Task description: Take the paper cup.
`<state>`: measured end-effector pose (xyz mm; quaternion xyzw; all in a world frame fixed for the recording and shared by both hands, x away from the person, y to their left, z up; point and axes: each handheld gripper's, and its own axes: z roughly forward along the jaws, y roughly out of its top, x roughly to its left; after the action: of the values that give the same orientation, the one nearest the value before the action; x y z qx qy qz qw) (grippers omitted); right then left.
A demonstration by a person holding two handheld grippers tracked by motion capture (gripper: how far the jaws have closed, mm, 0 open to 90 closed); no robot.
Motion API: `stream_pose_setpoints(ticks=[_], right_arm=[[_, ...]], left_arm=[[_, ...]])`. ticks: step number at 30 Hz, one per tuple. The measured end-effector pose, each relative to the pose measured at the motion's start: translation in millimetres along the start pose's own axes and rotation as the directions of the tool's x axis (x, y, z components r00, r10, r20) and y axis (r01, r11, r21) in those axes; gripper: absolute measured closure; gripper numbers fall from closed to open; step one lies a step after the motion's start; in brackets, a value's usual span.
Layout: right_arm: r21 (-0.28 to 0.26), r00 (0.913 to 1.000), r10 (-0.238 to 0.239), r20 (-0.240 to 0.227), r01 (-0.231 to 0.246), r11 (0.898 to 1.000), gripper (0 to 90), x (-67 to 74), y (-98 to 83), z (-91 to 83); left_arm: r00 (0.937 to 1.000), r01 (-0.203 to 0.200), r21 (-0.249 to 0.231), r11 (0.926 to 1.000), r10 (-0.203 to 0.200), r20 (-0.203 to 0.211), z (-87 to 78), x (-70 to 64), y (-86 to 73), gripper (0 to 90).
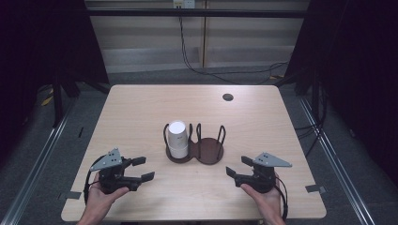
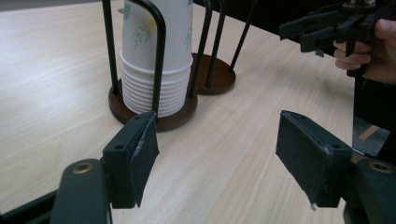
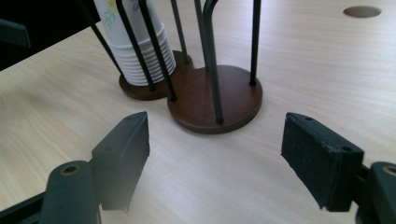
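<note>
A person is sitting at the near edge of a light wooden desk (image 1: 141, 108), holding a hand-held gripper in each hand. The left hand-held gripper (image 1: 141, 168) and the right hand-held gripper (image 1: 236, 167) are both hovering low over the near part of the desk, jaws spread apart and gripping nothing, each pointing inward toward the middle.

Between them, a little farther away, a dark two-bay cup holder (image 1: 209, 152) is standing. Its left bay is holding a stack of white paper cups (image 1: 178, 139), upright inside thin black wire loops; its right bay is bare.

The work in hand appears to be reaching for the cups. To do it well, the left hand-held gripper is probably best coming in from above the wire loops, closing on the top cup's wall near the rim, since the loops are blocking a side approach. A gentle squeeze should avoid crushing the paper. The right hand-held gripper could be steadying the holder's base so that it is not lifting with the stack.
</note>
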<state>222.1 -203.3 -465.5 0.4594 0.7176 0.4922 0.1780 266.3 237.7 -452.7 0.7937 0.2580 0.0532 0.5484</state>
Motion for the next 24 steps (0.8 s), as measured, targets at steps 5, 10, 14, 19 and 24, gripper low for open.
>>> stream_pose_setpoints(ticks=[5, 10, 14, 19, 24], right_arm=[[-0.010, 1.0000, 0.001, 0.005, -0.001, 1.000, 24.8, -2.5, 0.3, -2.0], [-0.003, 0.9998, 0.017, 0.003, -0.017, 1.000, 24.7, -5.8, -0.3, -2.5], [-0.017, 0.9999, 0.013, 0.002, -0.013, 1.000, 22.7, -3.7, 0.6, -4.1], [-0.020, 0.9999, 0.012, -0.005, -0.012, 1.000, 19.3, -1.6, 0.7, -5.0], [-0.020, 0.9999, -0.003, -0.016, 0.003, 1.000, 18.0, 0.0, 0.1, -8.6]], left_arm=[[0.9990, 0.029, 0.033, 0.9990, -0.030, 0.034, -2.9, 1.1, 4.7, 37.2], [0.9979, -0.026, 0.008, 0.9996, 0.026, 0.060, -3.6, -4.6, 8.5, 48.5], [0.9963, -0.029, -0.025, 0.9993, 0.031, 0.080, -1.6, -6.9, 12.4, 44.7], [0.9982, -0.025, -0.014, 0.9996, 0.025, 0.054, -1.5, -9.4, 19.4, 42.6], [0.9993, -0.008, -0.002, 1.0000, 0.008, 0.037, -1.1, -5.6, 26.1, 40.3]])
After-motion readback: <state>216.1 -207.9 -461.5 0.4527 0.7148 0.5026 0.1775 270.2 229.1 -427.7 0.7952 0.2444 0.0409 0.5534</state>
